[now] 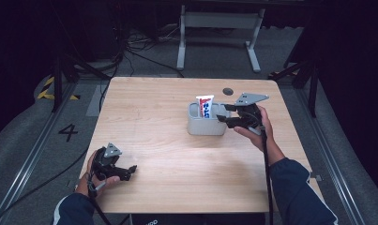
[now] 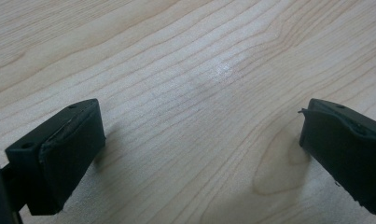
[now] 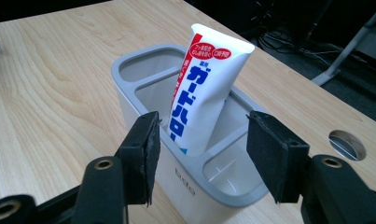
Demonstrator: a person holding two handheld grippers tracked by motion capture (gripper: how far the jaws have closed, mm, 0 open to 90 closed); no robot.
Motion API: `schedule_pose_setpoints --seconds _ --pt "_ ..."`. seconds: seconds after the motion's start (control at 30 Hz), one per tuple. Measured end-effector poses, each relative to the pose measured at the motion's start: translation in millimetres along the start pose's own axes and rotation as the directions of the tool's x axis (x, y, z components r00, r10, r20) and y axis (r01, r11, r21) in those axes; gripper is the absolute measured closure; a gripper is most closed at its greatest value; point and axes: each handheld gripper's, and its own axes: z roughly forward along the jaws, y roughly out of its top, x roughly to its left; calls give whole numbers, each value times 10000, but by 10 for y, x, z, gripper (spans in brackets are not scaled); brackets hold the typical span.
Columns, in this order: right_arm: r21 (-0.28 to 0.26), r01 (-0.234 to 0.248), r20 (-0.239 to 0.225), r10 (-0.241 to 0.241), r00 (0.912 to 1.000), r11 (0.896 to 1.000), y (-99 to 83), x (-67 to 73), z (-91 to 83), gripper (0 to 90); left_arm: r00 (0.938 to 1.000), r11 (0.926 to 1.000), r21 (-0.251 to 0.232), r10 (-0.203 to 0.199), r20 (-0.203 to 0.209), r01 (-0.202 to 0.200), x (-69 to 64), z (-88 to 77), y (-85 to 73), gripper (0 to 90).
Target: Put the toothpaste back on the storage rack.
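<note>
Standing between the right gripper's [image 3: 202, 156] parted fingers, the tube [image 3: 205, 88] probably handles light and soft; grip its flat sides. Left gripper [image 2: 199, 149] fingers: apart, empty.

So the compartment holder [image 1: 206, 124] sits on the worktop [image 1: 154, 140], right of center toward the far side. A toothpaste tube [image 1: 205, 106] stands in its middle compartment, leaning a bit. The right hand-held gripper [image 1: 223, 113] is just beside the holder's right end; the left hand-held gripper [image 1: 130, 171] rests well apart at the near left corner.
</note>
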Motion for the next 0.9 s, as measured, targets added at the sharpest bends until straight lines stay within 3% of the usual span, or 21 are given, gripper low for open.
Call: schedule_pose_setpoints --seconds 0.7,0.9 --pt "365 566 78 -569 9983 9977 -216 117 -338 405 10000 10000 -1 -4 -12 4 -1 0 0 5" --pt "364 615 364 -628 9974 9974 -359 145 -490 375 10000 10000 -2 -7 -12 7 -1 0 0 5"
